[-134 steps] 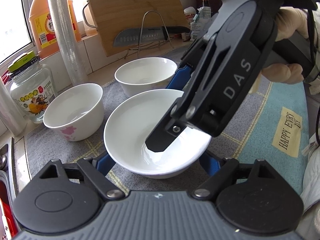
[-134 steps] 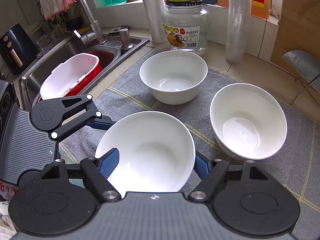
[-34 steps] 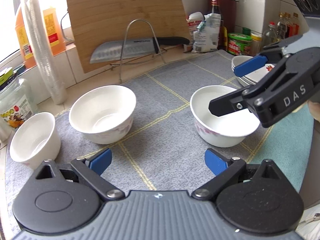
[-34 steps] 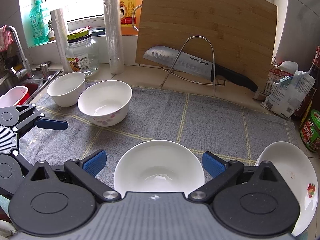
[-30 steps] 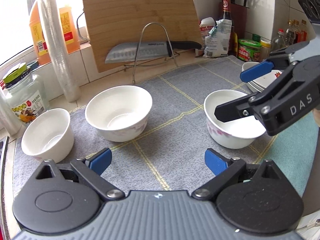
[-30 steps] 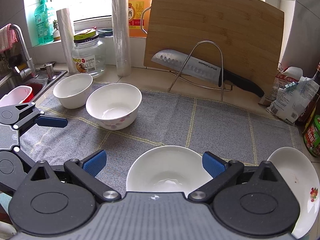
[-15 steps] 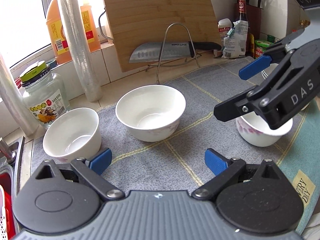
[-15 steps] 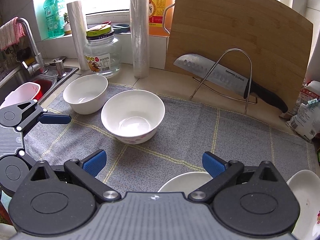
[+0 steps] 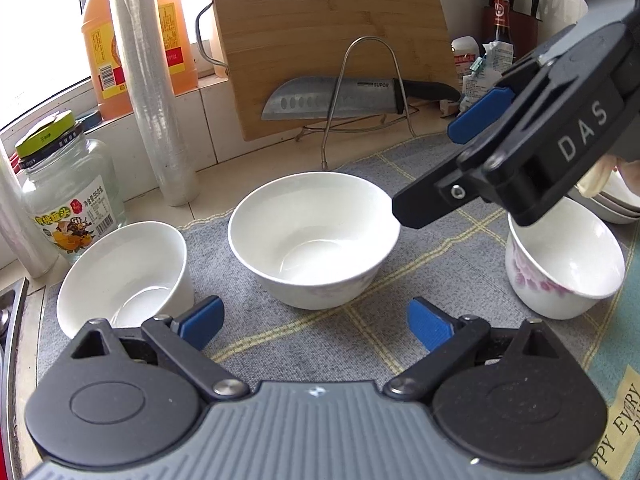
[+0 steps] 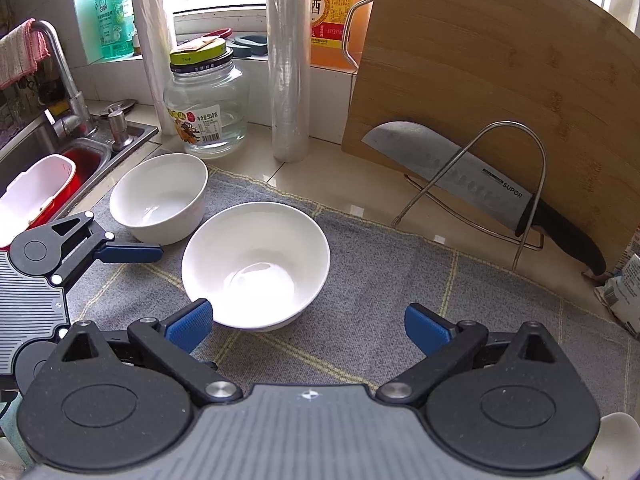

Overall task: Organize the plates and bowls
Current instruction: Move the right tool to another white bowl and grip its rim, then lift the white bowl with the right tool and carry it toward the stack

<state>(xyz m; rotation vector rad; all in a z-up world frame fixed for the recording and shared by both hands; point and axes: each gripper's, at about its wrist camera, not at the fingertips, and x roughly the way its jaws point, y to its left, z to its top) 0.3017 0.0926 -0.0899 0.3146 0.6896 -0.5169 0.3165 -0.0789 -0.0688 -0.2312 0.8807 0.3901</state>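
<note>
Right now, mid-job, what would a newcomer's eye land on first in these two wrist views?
Probably the wide white ceramic bowl in the middle of the grey checked cloth, just ahead of the left gripper, whose empty jaws are closing. Next, the steel cleaver propped in a wire stand against the bamboo cutting board behind. The right gripper also stands open and empty.

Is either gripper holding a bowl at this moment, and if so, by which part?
Nothing is held. The left gripper, its jaws closing slightly, has only mat between them; the right gripper is open and empty beside the middle bowl.
</note>
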